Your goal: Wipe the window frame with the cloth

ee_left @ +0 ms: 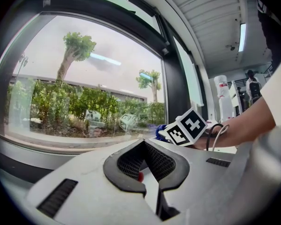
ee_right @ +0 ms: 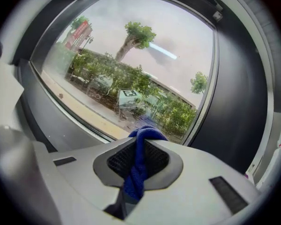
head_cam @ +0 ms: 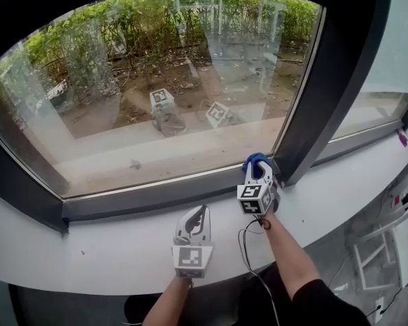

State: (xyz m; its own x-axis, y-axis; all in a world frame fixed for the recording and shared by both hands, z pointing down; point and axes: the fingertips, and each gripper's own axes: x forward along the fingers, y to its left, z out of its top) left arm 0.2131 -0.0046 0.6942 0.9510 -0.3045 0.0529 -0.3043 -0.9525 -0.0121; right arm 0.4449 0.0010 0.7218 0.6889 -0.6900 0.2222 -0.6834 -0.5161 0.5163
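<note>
- Ahead of us, the dark window frame borders the glass, and its lower rail meets an upright post at the right.
- Below it lies the white sill, over which we hold both tools.
- Our right gripper is clamped on the blue cloth, which sits at the corner where rail and post meet.
- Our left gripper is over the sill, its jaws closed together on nothing.
</note>
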